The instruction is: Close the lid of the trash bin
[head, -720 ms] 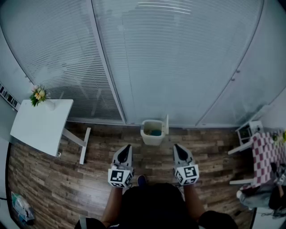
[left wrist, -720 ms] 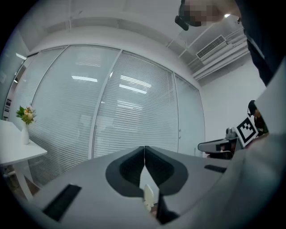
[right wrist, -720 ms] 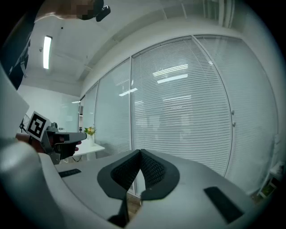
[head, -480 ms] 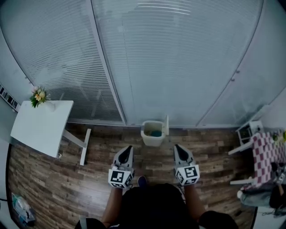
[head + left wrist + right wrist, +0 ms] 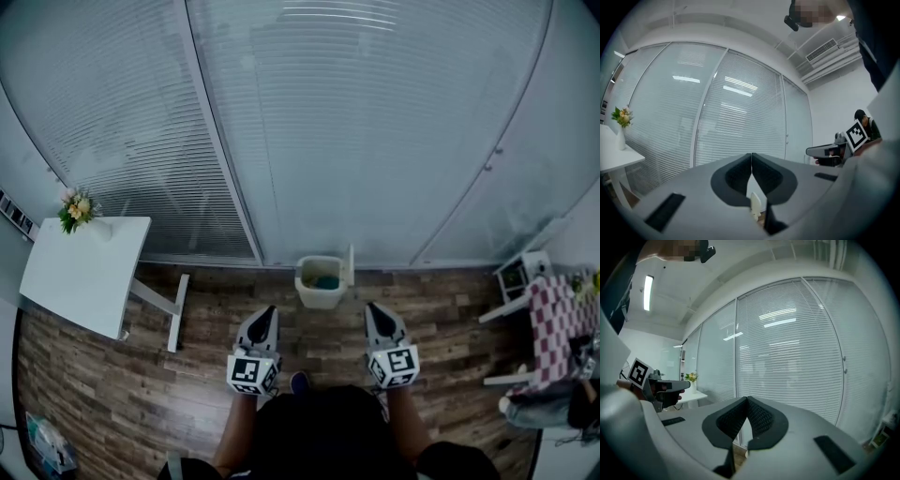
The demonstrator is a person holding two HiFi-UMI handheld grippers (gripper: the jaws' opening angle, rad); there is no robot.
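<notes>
text: none legible | numbers, brands, signs: none legible | left gripper point(image 5: 269, 309), right gripper point(image 5: 369, 307): square code markers point(image 5: 249, 371) only

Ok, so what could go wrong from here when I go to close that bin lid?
1. The lid stands upright at the right edge of the trash bin, seen thin and edge-on; the shut right tool could slip past it.
2. The bin stands free on the wood floor, so a sideways push may slide or tip it rather than swing the lid.
3. Both tools, the left tool included, are held short of the bin, so the reach may be awkward.
</notes>
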